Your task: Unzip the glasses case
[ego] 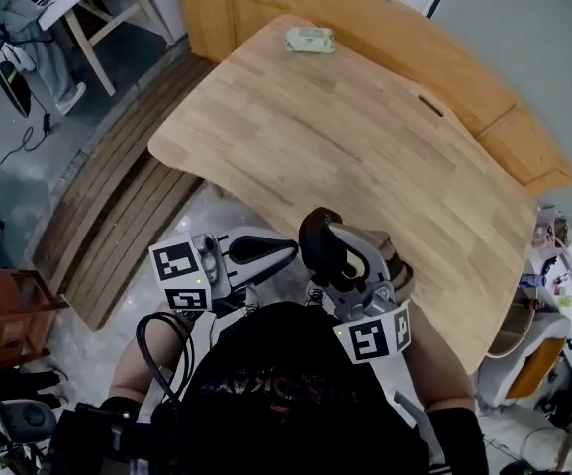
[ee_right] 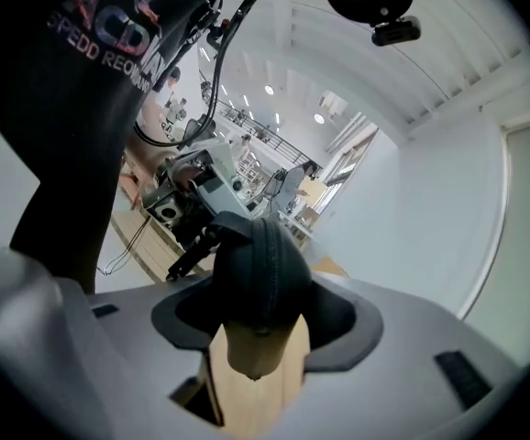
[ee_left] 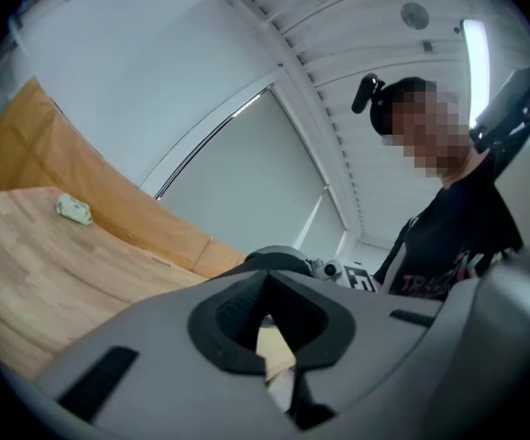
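1. Head view: the right gripper [ego: 324,255] has its fingers closed on the dark glasses case [ego: 316,228]. It holds the case in the air close to the body, over the near edge of the wooden surface [ego: 365,137]. The left gripper [ego: 288,249] meets the case's end with its fingers together. (A small pale packet [ego: 309,39] lies well apart, at the far edge.)
2. Left gripper view: its fingers [ee_left: 226,326] are fully closed. Whether the zip pull is pinched between them I cannot tell, so that is worth confirming before any pull.
3. Right gripper view: the zip [ee_right: 263,273] runs along the case's ridge and looks shut, so any contents are hidden. The step likely goes best with a firm right-hand grip and the pull drawn along the seam, not away from it.
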A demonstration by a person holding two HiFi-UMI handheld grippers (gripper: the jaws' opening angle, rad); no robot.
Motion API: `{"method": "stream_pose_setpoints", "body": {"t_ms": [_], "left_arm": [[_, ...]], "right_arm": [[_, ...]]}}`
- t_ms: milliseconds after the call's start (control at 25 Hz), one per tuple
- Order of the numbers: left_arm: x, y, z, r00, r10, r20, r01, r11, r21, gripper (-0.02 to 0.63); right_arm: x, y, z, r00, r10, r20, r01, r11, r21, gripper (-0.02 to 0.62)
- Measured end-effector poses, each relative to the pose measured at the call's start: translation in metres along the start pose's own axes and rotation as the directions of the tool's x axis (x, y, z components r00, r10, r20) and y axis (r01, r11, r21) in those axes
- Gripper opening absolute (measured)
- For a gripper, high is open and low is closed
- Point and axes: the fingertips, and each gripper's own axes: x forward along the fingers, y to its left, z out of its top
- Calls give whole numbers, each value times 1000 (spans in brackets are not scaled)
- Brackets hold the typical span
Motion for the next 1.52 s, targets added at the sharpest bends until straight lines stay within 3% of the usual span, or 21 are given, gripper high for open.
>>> {"method": "stream_pose_setpoints", "body": {"t_ms": [200,440,840,1360,1520], "left_arm": [[2,11,-3,993,110,-41,-106,991,84,9],[1,20,-6,981,184,-57,-176,977,118,9],[1,26,-13,976,205,-69,-200,977,71,9],[2,22,-18,969,226,-95,-218,972,86,14],[6,21,-23,962,238,-132,-222,967,124,21]], "right_arm": [[8,-1,-12,996,-28,-86,27,1000,-13,247],[16,-2,-20,989,-45,-139,43,999,-12,245],[25,3,-34,983,-27,-180,28,1000,7,239],[29,7,-42,977,-16,-214,20,1000,16,236],[30,10,-48,974,-6,-225,16,999,44,235]]}}
